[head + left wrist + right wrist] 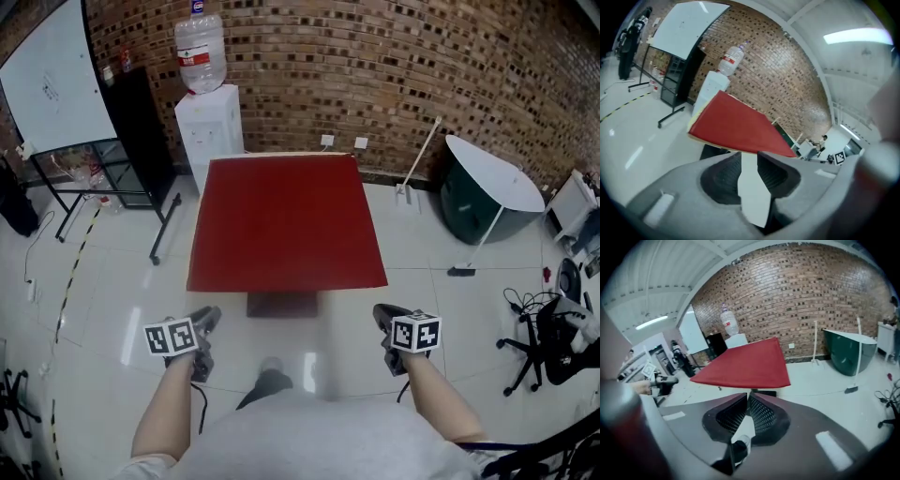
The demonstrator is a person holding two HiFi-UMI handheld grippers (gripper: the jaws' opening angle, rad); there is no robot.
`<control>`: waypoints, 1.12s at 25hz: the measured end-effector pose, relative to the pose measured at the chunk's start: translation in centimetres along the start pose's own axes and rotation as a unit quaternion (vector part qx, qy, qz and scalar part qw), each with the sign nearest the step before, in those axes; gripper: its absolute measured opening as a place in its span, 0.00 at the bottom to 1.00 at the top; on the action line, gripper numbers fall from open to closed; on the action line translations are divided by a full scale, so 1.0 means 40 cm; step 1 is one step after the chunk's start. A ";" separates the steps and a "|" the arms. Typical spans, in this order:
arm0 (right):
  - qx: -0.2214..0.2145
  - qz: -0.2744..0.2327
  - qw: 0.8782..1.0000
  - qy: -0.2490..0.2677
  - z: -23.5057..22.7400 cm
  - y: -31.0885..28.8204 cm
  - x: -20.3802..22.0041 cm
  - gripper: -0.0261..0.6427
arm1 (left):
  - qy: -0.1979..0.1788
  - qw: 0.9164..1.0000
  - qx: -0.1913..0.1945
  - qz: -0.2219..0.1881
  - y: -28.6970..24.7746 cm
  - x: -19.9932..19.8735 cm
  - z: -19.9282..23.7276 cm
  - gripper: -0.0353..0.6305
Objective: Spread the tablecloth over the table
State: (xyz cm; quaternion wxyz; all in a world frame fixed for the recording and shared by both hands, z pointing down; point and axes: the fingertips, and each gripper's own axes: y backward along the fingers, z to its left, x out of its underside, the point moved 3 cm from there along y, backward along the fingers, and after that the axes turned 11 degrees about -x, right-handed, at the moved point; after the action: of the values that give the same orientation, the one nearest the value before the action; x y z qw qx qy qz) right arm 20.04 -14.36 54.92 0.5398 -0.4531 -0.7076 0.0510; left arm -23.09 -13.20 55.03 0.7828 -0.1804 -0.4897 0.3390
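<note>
Nearest to us, our grey shirt (309, 431) fills the bottom of the head view and hides nearly all of our legs. Only a dark, blurred bit of leg (267, 382) shows past it. Both forearms (164, 412) reach forward, cut off at the elbows by the shirt and the picture's edge.

The left gripper (210, 317) has its jaws standing moderately apart. Its own view shows only pale floor (752, 187) through the gap, so it holds nothing. The right gripper (382, 315) has its jaws drawn almost together, with a thin slit at the tips and nothing caught in them. From above, a marker cube (171, 337) covers much of each gripper's body.

Beyond the grippers, and touched by neither, the red tablecloth (284, 220) lies flat over the table (281, 304). It hides the tabletop except for a thin pale strip at the far edge. Of the table itself we make out only the dark, blurred base under the near side.

Further back stands a white water dispenser (208, 131), its bottle (200, 47) clipped by the top of the picture. A whiteboard (52, 80) stands to its left, with the brick wall (394, 66) behind. An office chair (548, 342) is cropped at the right edge.
</note>
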 end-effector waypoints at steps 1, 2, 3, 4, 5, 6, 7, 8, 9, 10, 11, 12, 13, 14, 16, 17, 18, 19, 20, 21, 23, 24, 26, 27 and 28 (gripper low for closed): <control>-0.033 0.005 0.999 0.005 0.050 0.014 0.007 0.06 | -0.017 1.000 0.022 -0.003 0.015 0.003 -0.051 0.21; -0.063 0.009 0.998 0.008 0.099 0.029 0.015 0.04 | -0.034 0.999 0.042 -0.004 0.031 0.008 -0.101 0.18; -0.091 0.012 0.996 0.011 0.149 0.044 0.025 0.04 | -0.049 0.997 0.064 -0.006 0.049 0.013 -0.153 0.14; -0.117 0.016 0.993 0.014 0.198 0.056 0.035 0.04 | -0.062 0.994 0.089 -0.008 0.070 0.017 -0.205 0.09; -0.140 0.019 0.990 0.019 0.245 0.067 0.046 0.04 | -0.074 0.991 0.112 -0.010 0.091 0.023 -0.253 0.06; -0.161 0.023 0.986 0.024 0.290 0.075 0.056 0.04 | -0.086 0.987 0.133 -0.010 0.111 0.031 -0.295 0.06; -0.179 0.029 0.983 0.029 0.331 0.082 0.067 0.04 | -0.099 0.984 0.150 -0.008 0.128 0.042 -0.330 0.06; -0.196 0.034 0.979 0.034 0.369 0.089 0.079 0.04 | -0.110 0.980 0.165 -0.003 0.142 0.057 -0.361 0.06; -0.212 0.039 0.976 0.036 0.405 0.096 0.091 0.04 | -0.121 0.976 0.179 0.004 0.155 0.075 -0.387 0.06; -0.225 0.041 0.973 0.037 0.436 0.103 0.102 0.04 | -0.129 0.973 0.193 0.012 0.167 0.096 -0.409 0.06; -0.235 0.040 0.971 0.037 0.464 0.110 0.113 0.04 | -0.137 0.968 0.207 0.020 0.180 0.118 -0.427 0.06; -0.241 0.038 0.969 0.036 0.489 0.117 0.123 0.04 | -0.143 0.965 0.219 0.026 0.195 0.139 -0.440 0.06; -0.245 0.035 0.968 0.037 0.510 0.125 0.135 0.04 | -0.148 0.962 0.228 0.029 0.211 0.159 -0.449 0.06; -0.246 0.033 0.968 0.039 0.528 0.136 0.150 0.04 | -0.152 0.960 0.233 0.031 0.231 0.180 -0.454 0.06; -0.241 0.030 0.969 0.043 0.559 0.164 0.191 0.04 | -0.154 0.958 0.240 0.030 0.281 0.228 -0.456 0.06; -0.237 0.027 0.970 0.044 0.571 0.182 0.213 0.04 | -0.155 0.957 0.243 0.027 0.310 0.251 -0.453 0.06; -0.233 0.024 0.971 0.043 0.584 0.202 0.234 0.04 | -0.157 0.957 0.243 0.023 0.341 0.272 -0.448 0.06; -0.230 0.019 0.972 0.040 0.598 0.224 0.256 0.04 | -0.159 0.957 0.243 0.020 0.374 0.293 -0.440 0.06; -0.229 0.015 0.973 0.035 0.616 0.248 0.279 0.04 | -0.162 0.956 0.243 0.016 0.410 0.314 -0.433 0.06; -0.232 0.010 0.972 0.030 0.639 0.273 0.302 0.04 | -0.164 0.956 0.244 0.015 0.450 0.338 -0.424 0.06; -0.244 -0.005 0.969 0.023 0.698 0.316 0.337 0.04 | -0.171 0.953 0.250 0.011 0.532 0.378 -0.407 0.06; -0.252 -0.014 0.967 0.022 0.731 0.333 0.347 0.04 | -0.174 0.952 0.252 0.010 0.569 0.396 -0.399 0.06; -0.267 -0.030 0.963 0.022 0.799 0.364 0.366 0.04 | -0.175 0.951 0.254 0.010 0.637 0.436 -0.386 0.06; -0.271 -0.034 0.962 0.024 0.832 0.379 0.377 0.04 | -0.173 0.951 0.257 0.012 0.667 0.457 -0.383 0.06; -0.275 -0.035 0.961 0.027 0.866 0.393 0.389 0.04 | -0.171 0.950 0.260 0.016 0.698 0.476 -0.381 0.06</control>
State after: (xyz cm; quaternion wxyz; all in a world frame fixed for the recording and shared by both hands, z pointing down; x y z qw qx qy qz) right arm 1.09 20.11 42.99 0.4147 -0.5601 -0.6952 -0.1761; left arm -13.88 20.71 43.21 0.7019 0.0826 -0.5078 0.4927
